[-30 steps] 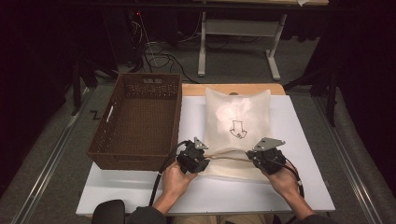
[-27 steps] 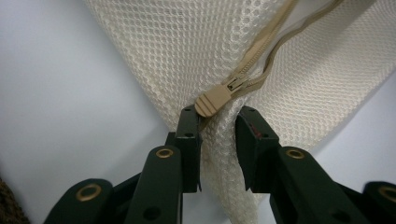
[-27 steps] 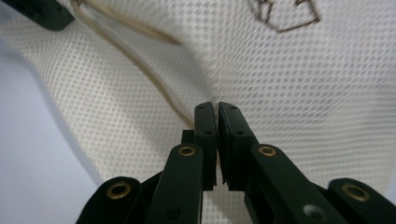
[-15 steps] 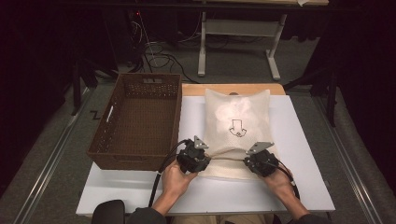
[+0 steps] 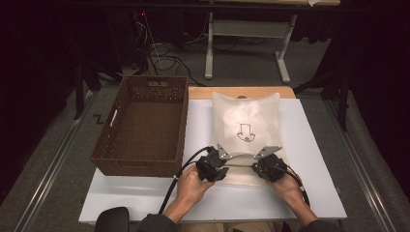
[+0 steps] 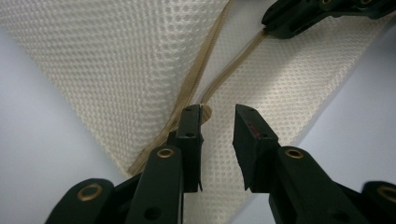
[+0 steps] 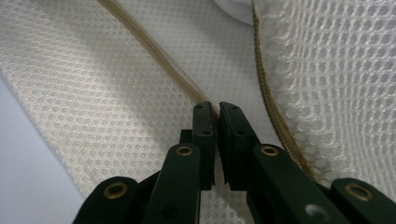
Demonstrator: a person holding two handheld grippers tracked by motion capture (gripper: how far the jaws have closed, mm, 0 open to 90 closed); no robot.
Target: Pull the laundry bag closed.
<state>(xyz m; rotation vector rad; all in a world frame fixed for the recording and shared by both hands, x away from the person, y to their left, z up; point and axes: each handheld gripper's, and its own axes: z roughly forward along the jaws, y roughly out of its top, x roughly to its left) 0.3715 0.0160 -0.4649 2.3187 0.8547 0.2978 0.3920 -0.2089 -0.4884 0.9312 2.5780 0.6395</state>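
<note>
The mesh laundry bag (image 5: 246, 130) lies flat mid-table, with the wicker basket (image 5: 145, 125) at its 9 o'clock. Both grippers sit at the bag's 6 o'clock edge. Up close, the right gripper (image 7: 215, 108) is pinched tight on the tan zipper tape (image 7: 159, 56). The left gripper (image 6: 217, 112) has its jaws apart, straddling the zipper end without pressing it.

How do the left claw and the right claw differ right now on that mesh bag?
The left claw stands open, a clear gap between its jaws, while the right claw is pinched shut on the zipper edge. The left claw sits at the bag's near-left corner; the right claw sits at the near-right side. Both work the near, open end of the mesh bag on the white table.
</note>
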